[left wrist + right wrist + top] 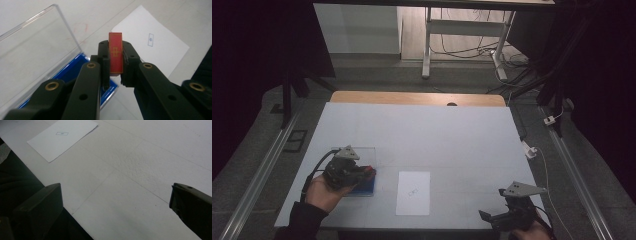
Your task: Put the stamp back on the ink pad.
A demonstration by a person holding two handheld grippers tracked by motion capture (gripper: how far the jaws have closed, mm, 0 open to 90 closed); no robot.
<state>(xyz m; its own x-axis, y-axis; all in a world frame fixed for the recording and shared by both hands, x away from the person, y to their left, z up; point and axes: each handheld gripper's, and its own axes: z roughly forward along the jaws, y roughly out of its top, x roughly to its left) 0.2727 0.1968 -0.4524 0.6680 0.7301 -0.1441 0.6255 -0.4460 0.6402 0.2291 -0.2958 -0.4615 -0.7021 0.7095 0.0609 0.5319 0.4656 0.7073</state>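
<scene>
White table (452,135), dim room. Left gripper (116,53) clamps a small red card (115,53) with a gold cross-like mark; right gripper (115,202) jaws wide apart, nothing between.

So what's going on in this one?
A person works at a white table with a tool in each hand. The left tool is shut on a small red card, held upright over the edge of an open clear case with a blue base. A white sheet with a small printed box lies beside the case. The right tool sits open near the table's near right corner, holding nothing.
</scene>
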